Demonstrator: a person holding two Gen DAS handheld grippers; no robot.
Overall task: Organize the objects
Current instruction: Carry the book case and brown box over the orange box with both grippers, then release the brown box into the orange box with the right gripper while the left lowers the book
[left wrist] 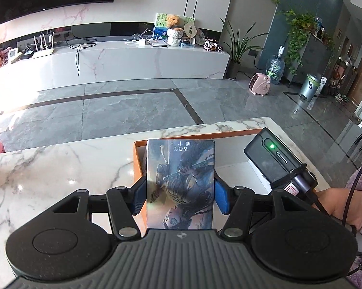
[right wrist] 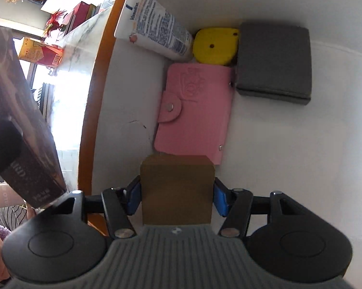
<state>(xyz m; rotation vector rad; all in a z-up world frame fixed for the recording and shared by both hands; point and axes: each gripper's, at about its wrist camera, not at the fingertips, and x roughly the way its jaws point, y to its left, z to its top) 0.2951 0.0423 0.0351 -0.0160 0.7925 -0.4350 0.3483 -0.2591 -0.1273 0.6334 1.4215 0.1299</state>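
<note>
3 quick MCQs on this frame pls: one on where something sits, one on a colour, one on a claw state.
1. Where does the pink wallet lie?
A. On the floor
B. Inside the white-lined box, next to the grey case
C. On the TV bench

2. What colour is the small rounded item between the lotion tube and the grey case?
A. Yellow
B. Green
C. Purple

3. What is the left claw doing?
A. Standing open with nothing in it
B. Shut on the blue picture box
C. Shut on the lotion tube

Answers:
1 B: the right wrist view shows the wallet flat on the box's white floor, its edge by the grey case.
2 A: it is plainly yellow.
3 B: both blue pads press the sides of the picture box in the left wrist view.
</note>
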